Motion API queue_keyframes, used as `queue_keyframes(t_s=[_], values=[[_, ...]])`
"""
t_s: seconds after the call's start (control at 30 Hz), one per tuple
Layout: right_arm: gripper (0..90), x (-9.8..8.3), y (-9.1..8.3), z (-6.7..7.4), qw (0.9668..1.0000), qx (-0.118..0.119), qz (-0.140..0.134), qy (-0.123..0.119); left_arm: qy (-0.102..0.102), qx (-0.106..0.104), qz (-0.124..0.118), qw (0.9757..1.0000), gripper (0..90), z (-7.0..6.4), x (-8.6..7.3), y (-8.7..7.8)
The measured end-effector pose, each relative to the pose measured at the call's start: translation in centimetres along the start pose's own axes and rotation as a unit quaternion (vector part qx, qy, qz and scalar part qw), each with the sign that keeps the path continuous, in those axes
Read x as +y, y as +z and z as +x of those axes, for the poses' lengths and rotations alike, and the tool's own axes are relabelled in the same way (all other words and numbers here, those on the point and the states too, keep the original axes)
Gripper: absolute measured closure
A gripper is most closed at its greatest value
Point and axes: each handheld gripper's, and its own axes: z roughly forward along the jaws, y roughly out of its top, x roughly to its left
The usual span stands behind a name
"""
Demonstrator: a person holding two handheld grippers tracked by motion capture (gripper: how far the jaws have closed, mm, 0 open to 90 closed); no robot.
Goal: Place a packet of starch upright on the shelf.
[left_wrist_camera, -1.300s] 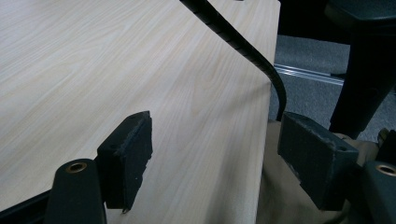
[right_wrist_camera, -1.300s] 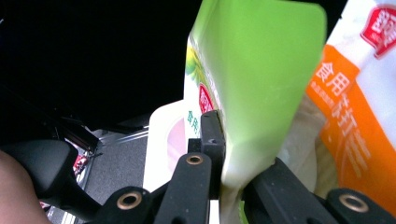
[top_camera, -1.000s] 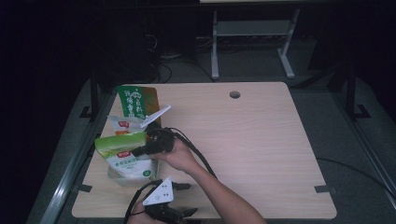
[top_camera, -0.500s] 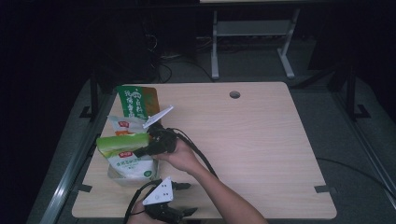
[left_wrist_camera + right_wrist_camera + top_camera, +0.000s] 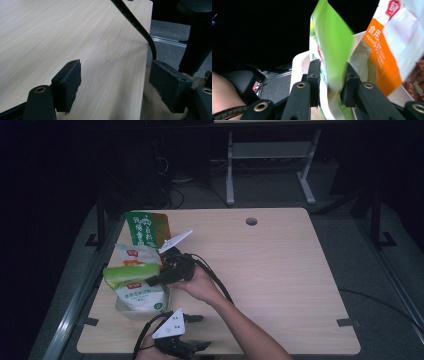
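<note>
Since a second ago my right gripper (image 5: 329, 82) has let go: its jaws have just been opening, and the green pouch (image 5: 332, 50) now stands between them with a gap on either side, no pad pressing it. From above, little else has shifted; the pouch top (image 5: 131, 271) sits slightly lower in the tub (image 5: 131, 312) at the table's left edge, beside the orange-and-white bag (image 5: 134, 254) and in front of the green-and-orange bag (image 5: 146, 227).

My left gripper (image 5: 116, 85) rests at the near edge of the table (image 5: 75, 37), jaws wide apart with nothing between them, just bare wood.

The pouch looks propped rather than settled: it stands tall above the tub's rim and leans. If I pull the right gripper back carelessly, a pad could drag the soft film and tip the pouch out over the table's left edge. It could also slump onto the orange-and-white bag once unsupported. The right gripper's cable (image 5: 215, 282) trails across my forearm and might snag as I withdraw, jerking the gripper into the packets.
</note>
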Motion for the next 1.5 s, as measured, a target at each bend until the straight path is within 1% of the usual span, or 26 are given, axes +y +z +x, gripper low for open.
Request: queue_keyframes(t_s=[0.1,0.17,0.2,0.3,0.33,0.37,0.4,0.43,0.5,0.53,0.6,0.63,0.67,0.73,0.8,0.9,0.93,1.13,1.17,1.3,1.37,1.5], values=[[69.4,-0.1,-0.7,-0.1,1.0,-0.004,-0.004,0.002,-0.002,0.0,0.001,1.0,25.6,0.1,0.0,0.0],[65.7,-0.2,-1.2,-0.2,1.0,-0.001,-0.006,0.007,-0.002,0.001,-0.001,1.0,25.5,0.1,0.0,-0.1],[64.4,-0.2,-1.4,-0.3,0.9999,-0.003,-0.009,0.005,-0.004,0.002,-0.001,1.0,25.5,0.1,0.0,-0.1],[60.6,-0.5,-2.4,-0.4,0.9999,-0.008,-0.012,0.008,-0.006,0.003,-0.002,1.0,25.6,0.2,0.0,-0.1],[59.5,-0.5,-2.6,-0.5,0.9998,-0.012,-0.013,0.004,-0.007,0.004,-0.001,1.0,25.5,0.3,0.0,-0.1],[58.9,-0.6,-2.9,-0.5,0.9998,-0.012,-0.012,0.008,-0.007,0.005,-0.002,1.0,25.6,0.4,0.0,-0.1],[58.3,-0.8,-3.3,-0.6,0.9998,-0.017,-0.013,0.004,-0.007,0.005,-0.002,1.0,25.6,0.4,0.0,-0.1],[57.9,-0.8,-3.6,-0.5,0.9997,-0.019,-0.012,0.009,-0.008,0.005,-0.003,1.0,25.5,0.4,0.0,-0.1],[57.3,-1.0,-3.9,-0.6,0.9996,-0.021,-0.014,0.008,-0.007,0.005,-0.002,1.0,25.6,0.4,0.0,-0.1],[56.6,-1.3,-4.7,-0.8,0.9995,-0.026,-0.014,0.01,-0.008,0.005,0.0,1.0,25.5,0.4,0.0,-0.1],[56.0,-1.4,-5.0,-0.8,0.9994,-0.03,-0.015,0.01,-0.007,0.006,0.002,1.0,25.6,0.4,-0.1,-0.2],[55.0,-1.5,-5.3,-0.8,0.9992,-0.033,-0.018,0.014,-0.006,0.006,0.002,1.0,25.6,0.4,-0.1,-0.2],[54.5,-1.7,-5.8,-0.8,0.999,-0.04,-0.016,0.014,-0.007,0.006,0.002,1.0,25.6,0.4,-0.1,-0.2],[53.4,-1.9,-6.2,-0.9,0.9988,-0.042,-0.018,0.015,-0.005,0.007,0.001,1.0,25.6,0.5,-0.1,-0.2],[53.4,-2.0,-6.4,-0.9,0.9988,-0.042,-0.019,0.014,-0.006,0.007,0.001,1.0,25.5,0.5,-0.1,-0.2],[52.2,-2.5,-7.3,-1.2,0.9986,-0.046,-0.02,0.015,-0.007,0.009,0.0,0.9999,25.6,0.6,-0.1,-0.2],[52.2,-2.5,-7.3,-1.2,0.9986,-0.046,-0.02,0.015,-0.007,0.009,0.0,0.9999,25.6,0.6,-0.1,-0.2],[50.1,-3.3,-8.6,-1.6,0.998,-0.054,-0.021,0.027,-0.01,0.011,-0.002,0.9999,25.5,0.7,-0.1,-0.3],[50.1,-3.5,-8.8,-1.7,0.9978,-0.057,-0.023,0.026,-0.01,0.011,-0.002,0.9999,25.5,0.7,-0.1,-0.4],[49.6,-4.0,-9.8,-2.0,0.997,-0.067,-0.022,0.033,-0.012,0.012,-0.004,0.9999,25.5,0.8,-0.1,-0.4],[49.6,-4.3,-10.3,-2.1,0.9965,-0.071,-0.022,0.037,-0.018,0.012,-0.008,0.9997,25.6,0.7,-0.2,-0.3],[48.8,-4.8,-11.2,-2.3,0.9955,-0.08,-0.029,0.042,-0.017,0.012,-0.007,0.9998,25.5,0.8,-0.2,-0.3]])
